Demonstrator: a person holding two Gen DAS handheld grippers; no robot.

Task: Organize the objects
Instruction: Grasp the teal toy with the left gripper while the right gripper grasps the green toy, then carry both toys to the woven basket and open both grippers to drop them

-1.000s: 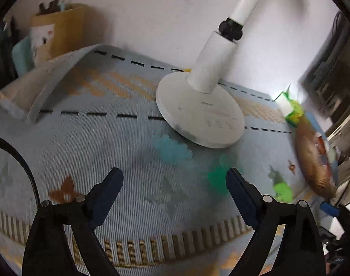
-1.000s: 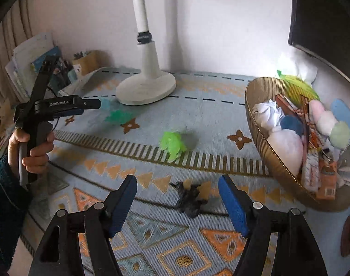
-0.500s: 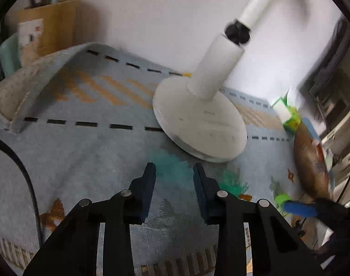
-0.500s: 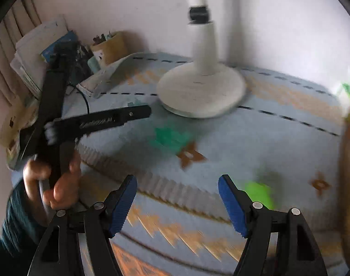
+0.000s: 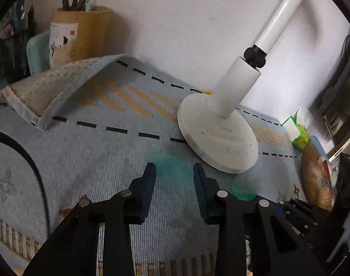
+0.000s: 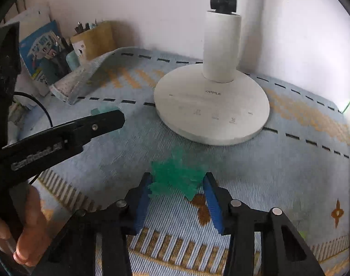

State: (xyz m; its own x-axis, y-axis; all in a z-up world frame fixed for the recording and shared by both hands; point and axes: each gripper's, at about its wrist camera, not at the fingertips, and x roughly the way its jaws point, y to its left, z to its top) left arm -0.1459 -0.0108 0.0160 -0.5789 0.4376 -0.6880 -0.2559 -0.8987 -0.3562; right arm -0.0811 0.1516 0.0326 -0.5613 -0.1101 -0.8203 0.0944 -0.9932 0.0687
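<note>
The left hand-held gripper has pulled its 2 fingers in. 1 second ago they were spread wide over the mat, and now they sit close on each side of the teal toy. I cannot tell if they are squeezing it yet, because the toy is blurry and a little gap shows on each side.

The right hand-held gripper has changed too. 1 second ago it was spread wide and pointed at a black toy far down the mat. Now it has swung up near the lamp base, and its blue fingers have come in around the green toy. The toy fills the space between them and seems to touch both pads, but it lies on the mat, not lifted.

So both toys are still on the mat, just in front of the lamp base, the teal one to the left of the green one. The brown basket is far off to the right.

I think this means 2 toys are about to be picked up at once. Next, each hand needs a firm squeeze, then a lift, and then a trip over to the basket. The toys look soft and spiky, so a loose pinch could let 1 slip out.
</note>
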